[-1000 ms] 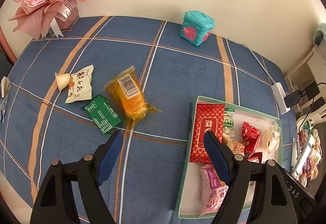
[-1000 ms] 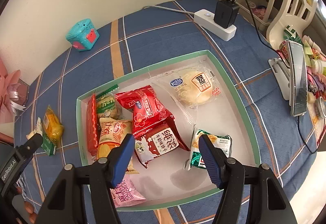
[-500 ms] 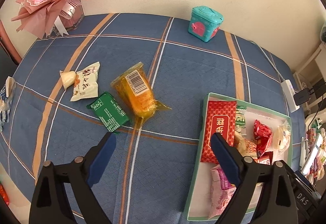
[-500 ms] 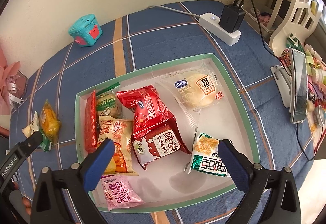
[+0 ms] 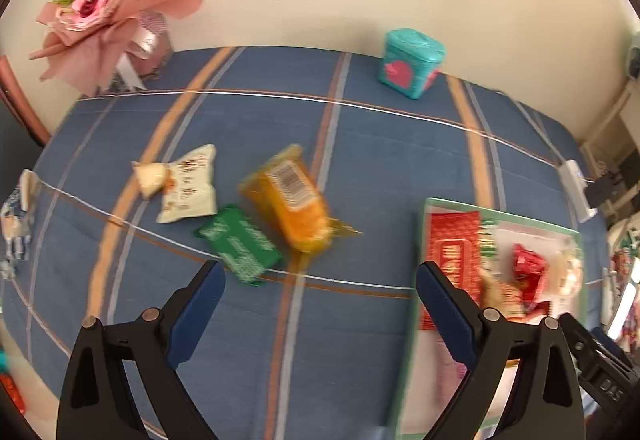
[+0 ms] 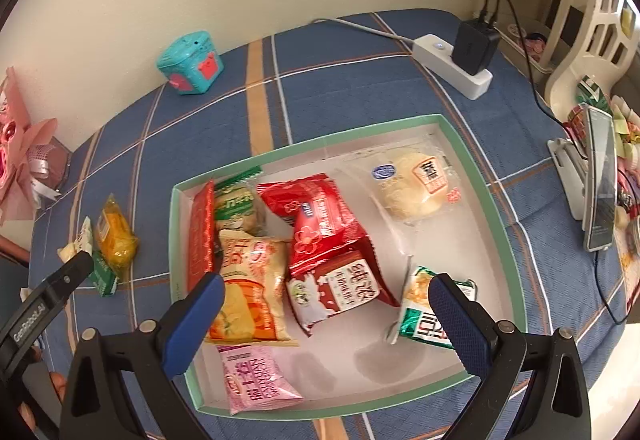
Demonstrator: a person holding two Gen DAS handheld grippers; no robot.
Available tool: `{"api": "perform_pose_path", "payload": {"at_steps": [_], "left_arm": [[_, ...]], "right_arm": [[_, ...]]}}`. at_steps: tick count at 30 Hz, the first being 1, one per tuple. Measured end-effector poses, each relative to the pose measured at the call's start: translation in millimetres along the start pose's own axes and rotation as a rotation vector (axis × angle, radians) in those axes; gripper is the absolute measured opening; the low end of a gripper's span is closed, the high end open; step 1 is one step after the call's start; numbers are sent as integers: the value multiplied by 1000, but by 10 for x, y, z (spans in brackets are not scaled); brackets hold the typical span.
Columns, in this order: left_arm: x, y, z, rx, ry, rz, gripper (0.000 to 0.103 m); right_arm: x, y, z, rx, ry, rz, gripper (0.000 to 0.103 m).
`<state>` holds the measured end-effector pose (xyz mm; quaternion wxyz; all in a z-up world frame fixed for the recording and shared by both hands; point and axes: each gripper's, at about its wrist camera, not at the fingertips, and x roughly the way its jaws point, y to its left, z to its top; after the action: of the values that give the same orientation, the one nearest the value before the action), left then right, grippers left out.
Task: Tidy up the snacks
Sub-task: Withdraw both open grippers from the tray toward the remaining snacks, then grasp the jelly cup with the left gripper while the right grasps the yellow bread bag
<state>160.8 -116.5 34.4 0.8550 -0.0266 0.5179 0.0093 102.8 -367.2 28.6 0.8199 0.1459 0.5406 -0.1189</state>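
1. Both grippers have spread since a second ago. In the left wrist view, the left gripper (image 5: pixel 320 292) now stands wide and empty over bare cloth, its view swung toward the loose snacks: the green packet (image 5: pixel 238 244) just ahead of its left finger, the orange packet (image 5: pixel 294 202) beside it, the white packet (image 5: pixel 188 190) further off

2. In the right wrist view, the right gripper (image 6: pixel 326 304) has gone from half-closed to fully wide, holding nothing; the green-and-white packet (image 6: pixel 424 310) it straddled lies released in the tray (image 6: pixel 496 216)

3. That drop looks finished; three packets outside the tray seem left for the left gripper
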Motion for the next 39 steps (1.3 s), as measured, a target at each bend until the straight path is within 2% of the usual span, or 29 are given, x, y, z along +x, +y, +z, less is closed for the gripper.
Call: {"api": "perform_pose_path", "payload": {"at_steps": [7, 12, 19, 24, 27, 33, 39], "left_arm": [[14, 462, 45, -21, -6, 159, 96], [1, 802, 18, -63, 1, 202, 96], [-46, 1183, 24, -130, -9, 199, 96], [4, 1525, 40, -254, 14, 143, 96], [40, 1602, 44, -287, 23, 106, 96], [148, 1684, 158, -292, 38, 50, 96], [202, 1801, 351, -249, 3, 45, 96]], "right_arm": [[-40, 381, -50, -105, -16, 36, 103], [-57, 703, -119, -179, -18, 81, 103], [-62, 1010, -188, -228, -24, 115, 103], [-100, 1199, -188, -248, -33, 187, 103], [-101, 1327, -173, -262, -38, 201, 103], [28, 1593, -84, -260, 0, 269, 103], [253, 1928, 52, -292, 23, 269, 103]]}}
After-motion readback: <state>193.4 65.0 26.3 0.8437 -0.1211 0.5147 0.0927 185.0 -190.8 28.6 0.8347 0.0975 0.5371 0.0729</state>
